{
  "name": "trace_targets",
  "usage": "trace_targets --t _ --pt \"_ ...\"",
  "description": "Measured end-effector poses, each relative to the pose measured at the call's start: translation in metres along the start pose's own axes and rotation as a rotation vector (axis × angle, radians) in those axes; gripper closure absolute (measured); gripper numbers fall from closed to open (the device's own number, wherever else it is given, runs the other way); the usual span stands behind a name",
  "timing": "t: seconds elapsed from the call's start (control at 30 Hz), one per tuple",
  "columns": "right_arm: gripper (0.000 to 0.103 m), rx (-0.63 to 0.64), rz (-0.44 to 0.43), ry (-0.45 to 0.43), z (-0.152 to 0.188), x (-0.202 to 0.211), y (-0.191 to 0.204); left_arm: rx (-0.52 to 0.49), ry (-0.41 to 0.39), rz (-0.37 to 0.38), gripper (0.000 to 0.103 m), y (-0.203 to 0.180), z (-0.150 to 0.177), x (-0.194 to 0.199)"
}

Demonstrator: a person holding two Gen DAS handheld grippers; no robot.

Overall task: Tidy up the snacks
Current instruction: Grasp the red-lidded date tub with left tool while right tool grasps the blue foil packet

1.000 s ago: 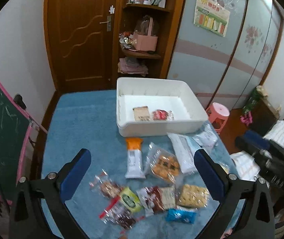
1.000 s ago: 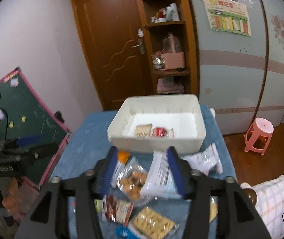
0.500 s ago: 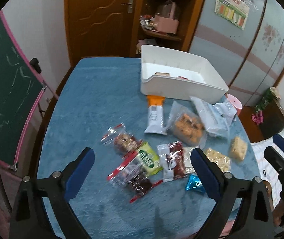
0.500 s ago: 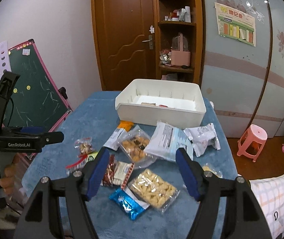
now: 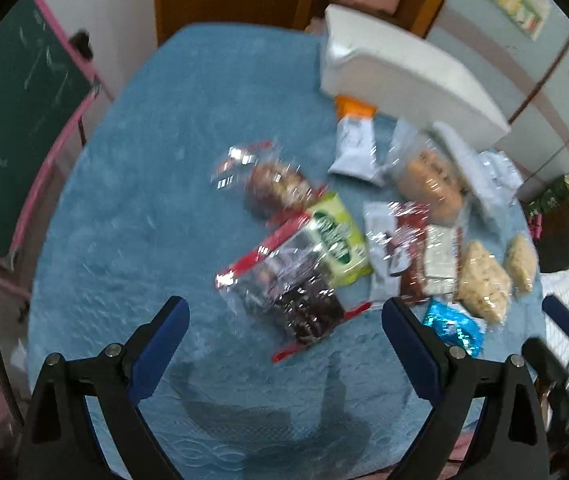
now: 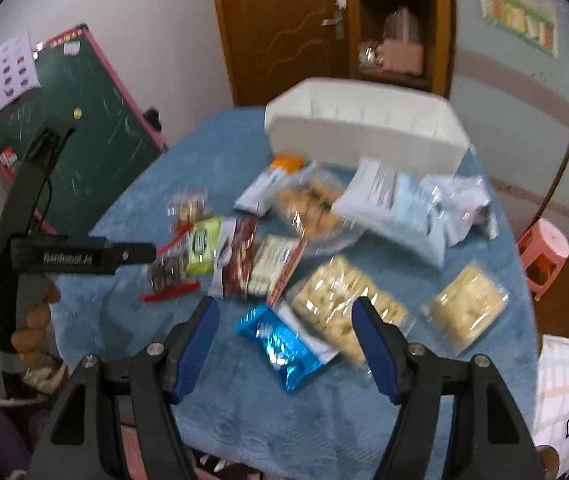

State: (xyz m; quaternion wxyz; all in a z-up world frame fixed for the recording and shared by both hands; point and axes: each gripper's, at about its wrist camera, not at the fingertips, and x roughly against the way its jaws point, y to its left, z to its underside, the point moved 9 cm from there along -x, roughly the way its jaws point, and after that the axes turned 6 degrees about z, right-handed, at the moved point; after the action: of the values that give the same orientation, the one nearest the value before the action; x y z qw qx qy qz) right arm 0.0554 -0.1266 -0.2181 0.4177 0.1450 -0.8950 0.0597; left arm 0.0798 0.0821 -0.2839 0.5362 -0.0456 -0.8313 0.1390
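The right claw [image 6: 286, 334] hangs open over a blue foil packet [image 6: 282, 346] (others lie around).

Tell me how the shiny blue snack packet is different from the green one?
The blue packet is glittery foil; the green packet looks matte with a label. The blue packet lies alone between the right tool's open fingers; the green packet sits in the pile with others overlapping it. Both lie flat on the blue tablecloth.

Motion blur is smearing both wrist views.
The white bin's [image 5: 412, 76] inside is staying hidden behind its near wall, print on the green snack packet [image 5: 334, 236] is smearing past reading, the pink stool [image 6: 544, 258] is running off the right edge, and shelf items [image 6: 398, 50] are blurring together.
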Motion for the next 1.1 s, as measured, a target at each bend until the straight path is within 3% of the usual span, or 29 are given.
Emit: trace_targets --t 0.2,0.4,0.8,1.1 --pt "0.042 0.000 -0.099 0.113 0.021 -0.028 0.009 0.083 0.068 0.012 0.006 0.007 0.008 -0.025" --pt "0.046 0.007 -0.115 0.170 0.028 -0.047 0.010 0.126 0.117 0.030 0.006 0.007 0.016 -0.043" --pt "0.046 0.144 -0.033 0.183 0.028 -0.071 0.015 0.132 0.126 -0.002 0.006 0.008 0.004 -0.060" --pt "0.046 0.200 0.007 0.187 0.032 -0.079 0.013 0.191 0.189 -0.045 0.006 0.011 0.003 -0.067"
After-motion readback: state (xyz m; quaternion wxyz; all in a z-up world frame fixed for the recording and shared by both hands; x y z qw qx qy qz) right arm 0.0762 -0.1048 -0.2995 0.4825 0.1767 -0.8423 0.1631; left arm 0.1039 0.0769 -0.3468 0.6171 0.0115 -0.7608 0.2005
